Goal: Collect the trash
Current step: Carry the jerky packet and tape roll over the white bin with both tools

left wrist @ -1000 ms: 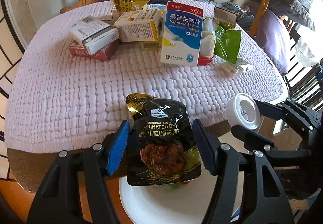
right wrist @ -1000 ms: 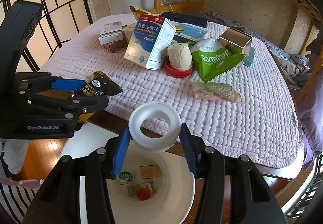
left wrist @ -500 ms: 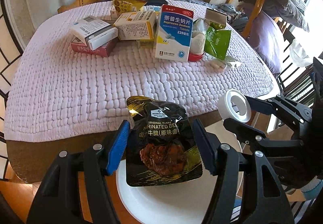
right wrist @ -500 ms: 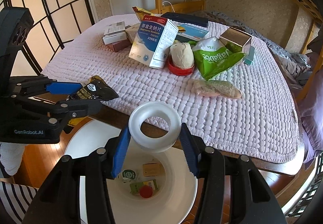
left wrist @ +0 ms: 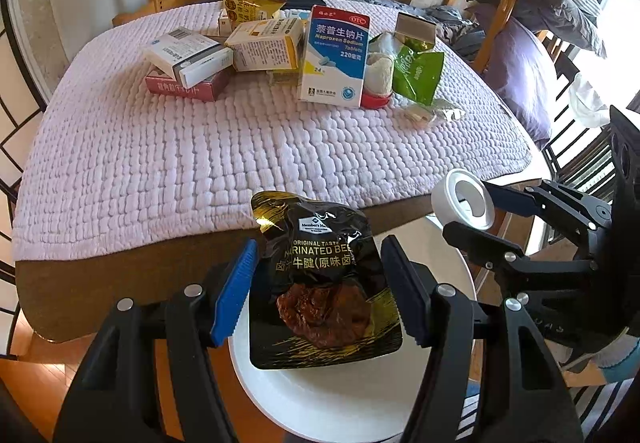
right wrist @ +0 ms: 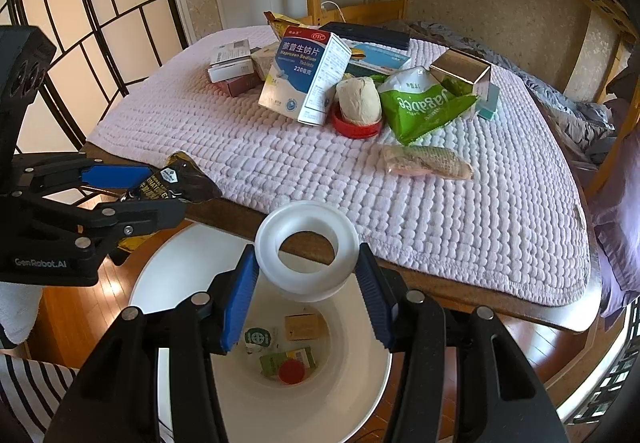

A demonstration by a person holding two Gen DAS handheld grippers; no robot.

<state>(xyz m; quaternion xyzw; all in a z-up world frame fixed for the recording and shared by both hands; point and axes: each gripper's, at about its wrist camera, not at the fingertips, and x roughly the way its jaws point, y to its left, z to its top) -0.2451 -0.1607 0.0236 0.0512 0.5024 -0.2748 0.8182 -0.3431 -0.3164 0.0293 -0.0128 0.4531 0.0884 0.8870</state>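
Observation:
My left gripper (left wrist: pixel 319 255) is shut on a black marinated-beef pouch (left wrist: pixel 324 283), which hangs upright between the blue pads. It hangs over the white bin (left wrist: pixel 320 403) just off the table's edge. My right gripper (right wrist: pixel 306 255) is shut on a white plastic ring (right wrist: pixel 268 243), held above the same bin (right wrist: pixel 360 403). Inside the bin lie a few small packets and a red cap (right wrist: pixel 292 371). In the right wrist view the left gripper (right wrist: pixel 132 187) and the pouch (right wrist: pixel 180 179) sit at the left. The left wrist view has the right gripper (left wrist: pixel 468 209) and the ring (left wrist: pixel 444 199) at the right.
The table carries a pink quilted cover (left wrist: pixel 200 163). On it lie a blue-and-white medicine box (left wrist: pixel 336 55), several smaller boxes (left wrist: pixel 188 59), a green bag (right wrist: pixel 420 103), a wad in a red lid (right wrist: pixel 356 123) and a wrapped item (right wrist: pixel 424 163). A folding screen stands left, a bunk frame behind.
The left gripper has drawn back a little from the table with the pouch, further over the bin. The right gripper and its ring have stayed put.

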